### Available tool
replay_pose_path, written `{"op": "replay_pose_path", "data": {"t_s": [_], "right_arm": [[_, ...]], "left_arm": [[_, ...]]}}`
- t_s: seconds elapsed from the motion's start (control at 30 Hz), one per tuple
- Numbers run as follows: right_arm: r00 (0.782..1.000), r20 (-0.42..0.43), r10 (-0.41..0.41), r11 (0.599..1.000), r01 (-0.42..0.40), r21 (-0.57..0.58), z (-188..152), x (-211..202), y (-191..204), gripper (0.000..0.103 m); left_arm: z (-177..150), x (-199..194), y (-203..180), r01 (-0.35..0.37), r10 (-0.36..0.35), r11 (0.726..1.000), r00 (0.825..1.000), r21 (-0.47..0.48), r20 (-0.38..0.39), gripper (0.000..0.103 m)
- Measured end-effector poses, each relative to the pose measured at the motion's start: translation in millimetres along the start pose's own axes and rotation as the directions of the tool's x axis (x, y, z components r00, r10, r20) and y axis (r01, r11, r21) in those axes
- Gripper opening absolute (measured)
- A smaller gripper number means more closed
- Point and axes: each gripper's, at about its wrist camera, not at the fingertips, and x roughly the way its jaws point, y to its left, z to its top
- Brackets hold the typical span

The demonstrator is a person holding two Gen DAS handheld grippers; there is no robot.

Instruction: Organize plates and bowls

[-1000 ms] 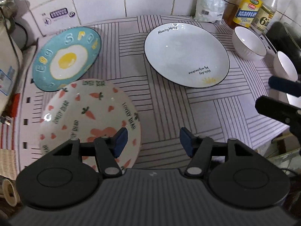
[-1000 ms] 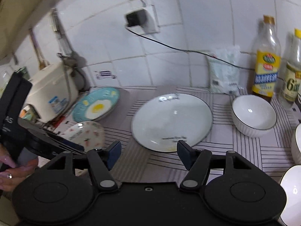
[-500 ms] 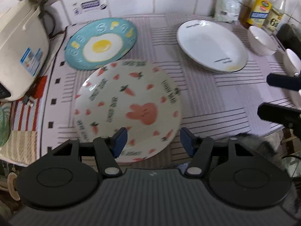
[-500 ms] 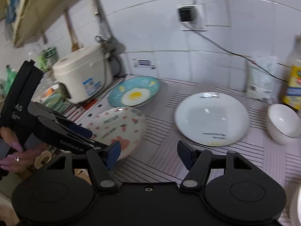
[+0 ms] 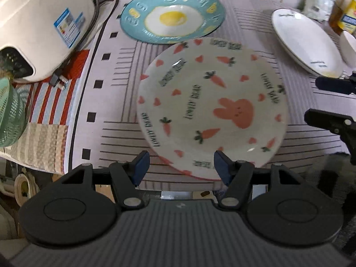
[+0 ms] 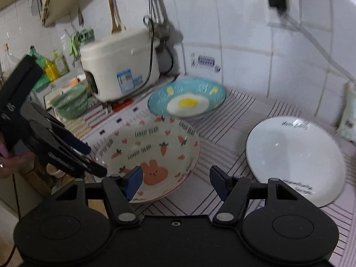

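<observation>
A white plate with carrots and a pink rabbit (image 5: 211,102) lies on the striped mat near the counter's front edge. My left gripper (image 5: 181,166) hovers open over its near rim, pads clear of it. The same plate (image 6: 155,151) fills the middle of the right wrist view, with my right gripper (image 6: 175,181) open above its right side and nothing between the fingers. Behind it lies a blue fried-egg plate (image 5: 173,15), and to the right a plain white plate (image 5: 304,42) with a white bowl (image 5: 349,46) beyond it.
A white rice cooker (image 5: 40,29) stands at the left with its cord and plug on a red striped cloth. A green mesh basket (image 5: 9,115) sits further left. Bottles (image 5: 344,15) and a bag stand by the tiled wall at the back right.
Both grippers have moved left and lower toward the carrot plate, which now looks larger and nearer the middle of both views. The plates have not moved.
</observation>
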Motion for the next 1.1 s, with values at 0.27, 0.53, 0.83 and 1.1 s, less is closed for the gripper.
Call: {"op": "replay_pose_path", "data": {"t_s": [0.27,0.53,0.83,1.1], "right_arm": [[0.988,-0.117,0.096,0.992,-0.085,0.091,4.6,48.5,-17.6,0.067],[0.976,-0.171,0.132,0.983,-0.107,0.150,8.0,74.7,-28.4,0.025],[0.971,-0.178,0.157,0.969,-0.117,0.219,8.0,79.5,-38.2,0.019],[0.954,-0.202,0.224,0.930,-0.147,0.338,9.5,93.9,-47.8,0.019]], "left_arm": [[0.9,21.3,23.6,-0.028,0.027,0.999,1.000,-0.026,-0.015,0.063],[7.1,28.7,34.3,0.027,-0.026,0.999,0.999,-0.046,0.031,0.026],[6.1,29.8,29.3,-0.020,0.022,0.999,0.997,-0.031,0.074,0.027],[4.0,33.5,23.4,-0.014,0.012,1.000,0.996,0.022,0.085,0.032]]}}
